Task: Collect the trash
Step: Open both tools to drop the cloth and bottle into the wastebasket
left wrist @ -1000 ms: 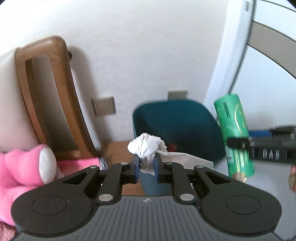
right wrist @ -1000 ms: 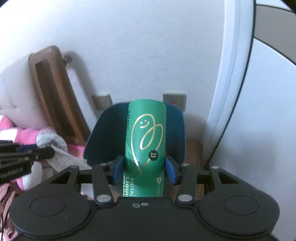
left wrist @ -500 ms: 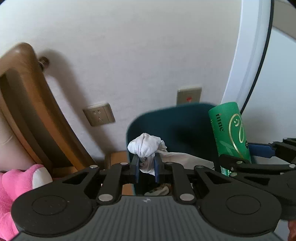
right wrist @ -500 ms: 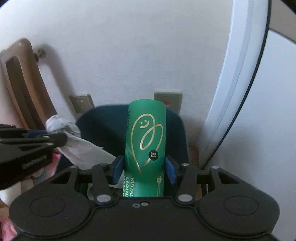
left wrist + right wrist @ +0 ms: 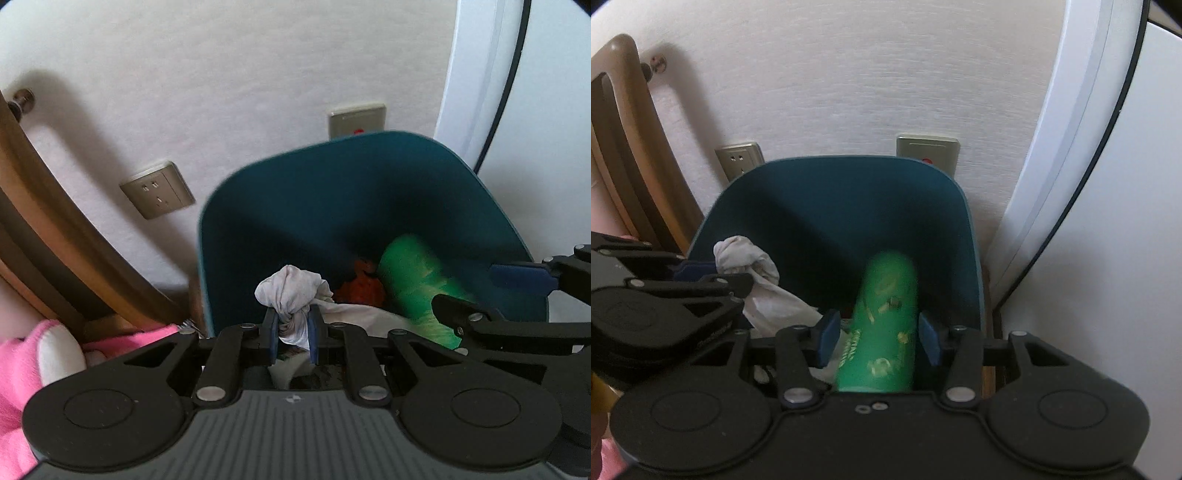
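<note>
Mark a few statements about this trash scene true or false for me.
1. The left gripper is shut on a crumpled white wad. True.
2. The bin is red. False: it is dark teal.
3. The green tube shows between the two fingers of the right gripper, above the bin's opening. True.
4. The bin holds nothing yet. False: orange trash and pale scraps already lie inside.
5. A wall socket and a second wall plate sit on the wall behind the bin. True.
</note>
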